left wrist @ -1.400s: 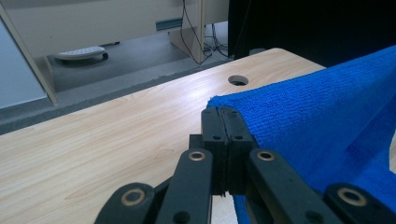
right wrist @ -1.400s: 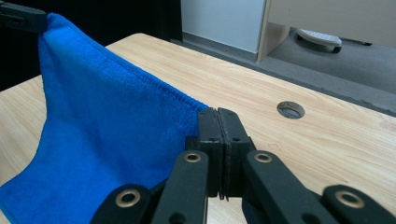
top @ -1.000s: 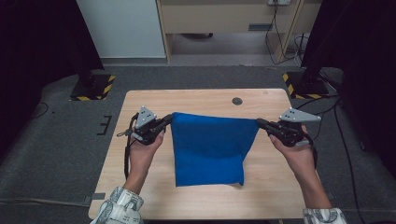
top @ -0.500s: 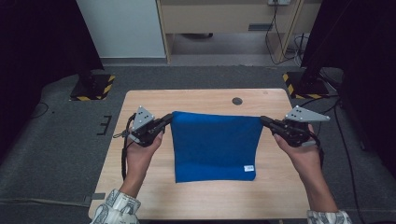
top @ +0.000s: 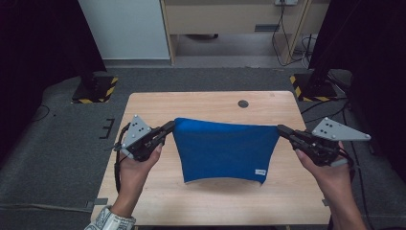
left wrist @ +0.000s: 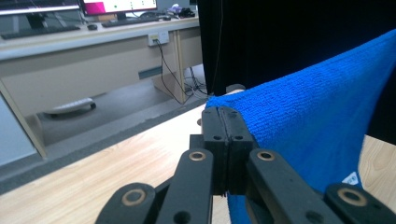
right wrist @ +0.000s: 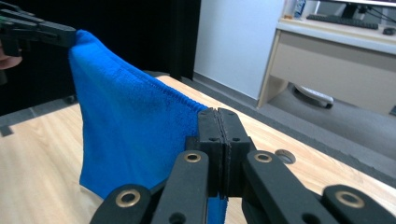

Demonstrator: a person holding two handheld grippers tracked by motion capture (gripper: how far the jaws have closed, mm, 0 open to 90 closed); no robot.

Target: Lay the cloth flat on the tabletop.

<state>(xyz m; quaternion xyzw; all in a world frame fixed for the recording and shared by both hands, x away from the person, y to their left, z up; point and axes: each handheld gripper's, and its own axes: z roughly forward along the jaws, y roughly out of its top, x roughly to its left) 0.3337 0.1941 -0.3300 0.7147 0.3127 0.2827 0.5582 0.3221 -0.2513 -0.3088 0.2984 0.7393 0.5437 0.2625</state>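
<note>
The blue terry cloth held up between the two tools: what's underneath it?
Under the blue terry cloth lies the light wooden table. Its lower edge seems to touch the wood; the stretch behind the hanging cloth is covered.

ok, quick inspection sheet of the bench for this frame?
Surface: wooden table, bare apart from the job's cloth; round dark hole near the far edge.
Job's things: blue towel held up by its top corners, white tag at the lower right; whether its bottom edge touches the wood is unclear.
Clutter: nothing seen.
Grippers: left tongs shut on one top corner, right tongs shut on the other.
Cables: black cable trailing from the left tongs.
Surroundings: grey carpet, dark curtains, striped stand bases, desk behind.
</note>
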